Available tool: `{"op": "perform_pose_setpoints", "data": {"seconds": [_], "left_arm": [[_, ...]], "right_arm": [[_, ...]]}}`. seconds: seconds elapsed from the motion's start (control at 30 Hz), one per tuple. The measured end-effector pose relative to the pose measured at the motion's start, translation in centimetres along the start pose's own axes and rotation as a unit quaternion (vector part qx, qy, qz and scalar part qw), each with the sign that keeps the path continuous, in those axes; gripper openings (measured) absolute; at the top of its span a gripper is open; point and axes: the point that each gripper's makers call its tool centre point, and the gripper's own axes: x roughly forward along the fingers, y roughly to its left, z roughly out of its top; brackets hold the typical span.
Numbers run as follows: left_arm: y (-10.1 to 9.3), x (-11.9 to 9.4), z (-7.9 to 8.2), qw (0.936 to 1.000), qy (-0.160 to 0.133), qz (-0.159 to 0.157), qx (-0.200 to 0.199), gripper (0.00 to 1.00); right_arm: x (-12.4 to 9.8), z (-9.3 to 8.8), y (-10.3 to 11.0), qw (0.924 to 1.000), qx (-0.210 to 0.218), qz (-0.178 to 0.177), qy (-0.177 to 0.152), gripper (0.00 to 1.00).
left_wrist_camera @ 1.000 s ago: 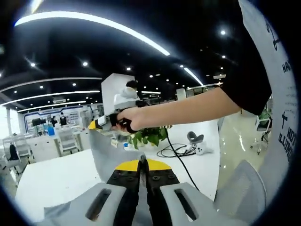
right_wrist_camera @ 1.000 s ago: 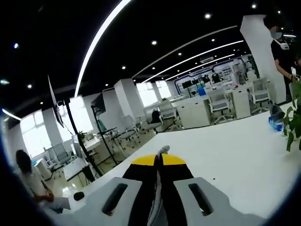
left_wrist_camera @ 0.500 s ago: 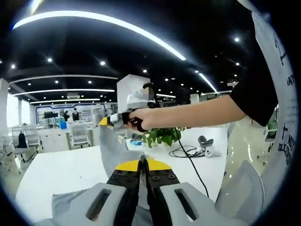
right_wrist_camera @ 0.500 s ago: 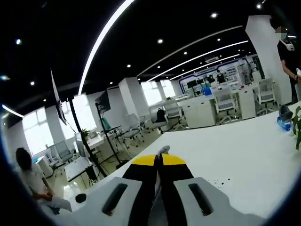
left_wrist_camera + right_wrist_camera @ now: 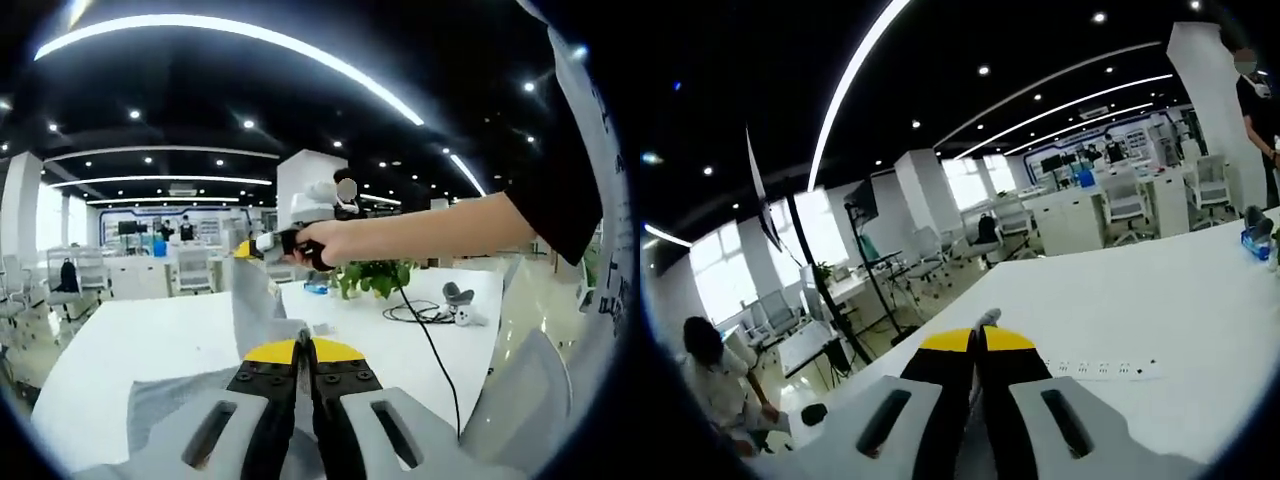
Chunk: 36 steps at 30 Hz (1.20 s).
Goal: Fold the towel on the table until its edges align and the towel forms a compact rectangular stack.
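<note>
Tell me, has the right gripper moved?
Yes. In the left gripper view the right gripper now sits left of the plant; earlier it was directly above it.

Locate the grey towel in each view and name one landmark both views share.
Left gripper view: towel hangs centre, from the right gripper down to the left gripper.
Right gripper view: a grey sliver between the closed jaws.
Shared landmark: white table.

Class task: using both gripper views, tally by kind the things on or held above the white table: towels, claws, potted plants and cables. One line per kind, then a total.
Towels: 1, grey towel
Claws: 2, left claw, right claw
Potted plants: 1, plant
Cables: 1, black cable
Total: 5
</note>
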Motion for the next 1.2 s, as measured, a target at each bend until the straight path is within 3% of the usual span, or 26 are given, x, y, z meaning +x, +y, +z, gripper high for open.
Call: {"op": "perform_pose_setpoints", "data": {"seconds": [0.37,0.6,0.7,1.03,1.13,1.2], "left_arm": [[4.1,-2.5,-3.6,0.9955,0.036,0.072,-0.048,0.04],[5.1,-3.7,-4.7,0.9927,0.046,0.085,-0.072,0.03],[5.9,-4.4,-5.2,0.9897,0.043,0.102,-0.091,0.03],[8.1,-6.2,-7.8,0.9795,0.059,0.155,-0.115,0.03],[8.8,-7.1,-8.5,0.9684,0.062,0.186,-0.154,0.03],[9.0,-7.4,-8.9,0.9685,0.060,0.187,-0.153,0.03]], "right_arm": [[2.6,-2.9,1.3,0.9998,0.003,0.006,0.021,0.00],[4.6,-4.2,2.8,0.9995,0.008,0.012,0.027,0.00],[5.0,-4.6,2.9,0.9995,-0.014,0.000,0.027,0.00],[7.9,-7.2,4.2,0.9988,-0.008,0.003,0.048,0.00],[8.8,-7.9,4.0,0.9987,-0.011,-0.015,0.049,0.00],[9.7,-8.9,4.2,0.9985,0.000,-0.015,0.052,0.00]]}}
